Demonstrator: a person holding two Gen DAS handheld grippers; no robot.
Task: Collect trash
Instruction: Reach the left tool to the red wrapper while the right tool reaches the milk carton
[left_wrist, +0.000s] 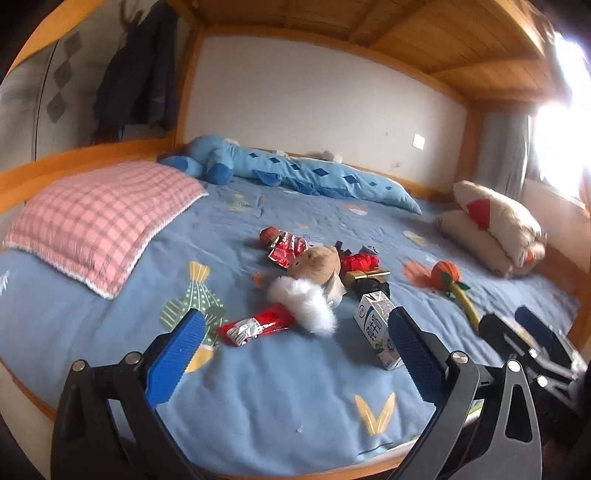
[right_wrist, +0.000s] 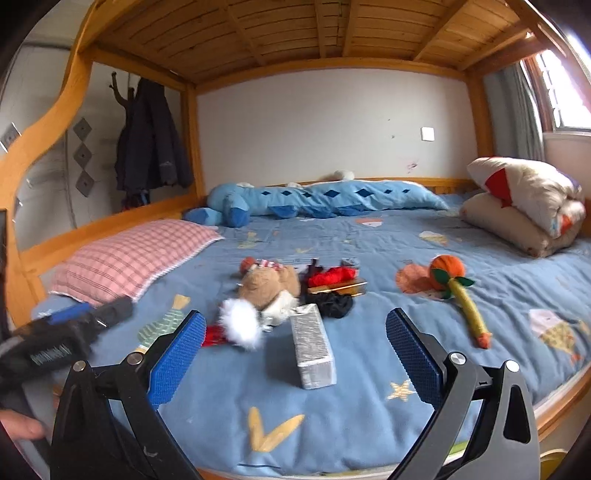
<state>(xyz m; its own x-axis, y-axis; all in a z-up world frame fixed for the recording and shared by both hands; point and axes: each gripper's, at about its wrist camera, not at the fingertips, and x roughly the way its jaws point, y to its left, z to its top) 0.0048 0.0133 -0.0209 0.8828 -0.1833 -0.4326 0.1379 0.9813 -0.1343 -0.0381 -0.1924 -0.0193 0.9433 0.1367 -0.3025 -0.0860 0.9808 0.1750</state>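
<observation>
Nothing was found collected: the milk carton (right_wrist: 313, 345) and red wrappers (left_wrist: 255, 328) lay on the bed (left_wrist: 280, 406). Left gripper (left_wrist: 295, 354) and right gripper (right_wrist: 295, 354) were held wide, empty.

Both wrist views set low at the near edge of the bed (left_wrist: 280, 406), facing across it toward the far wall. Left view placed left of right. Shared: milk carton (left_wrist: 376, 332) (right_wrist: 312, 347), plush bear (left_wrist: 317, 262), pillow (right_wrist: 129, 258).
</observation>
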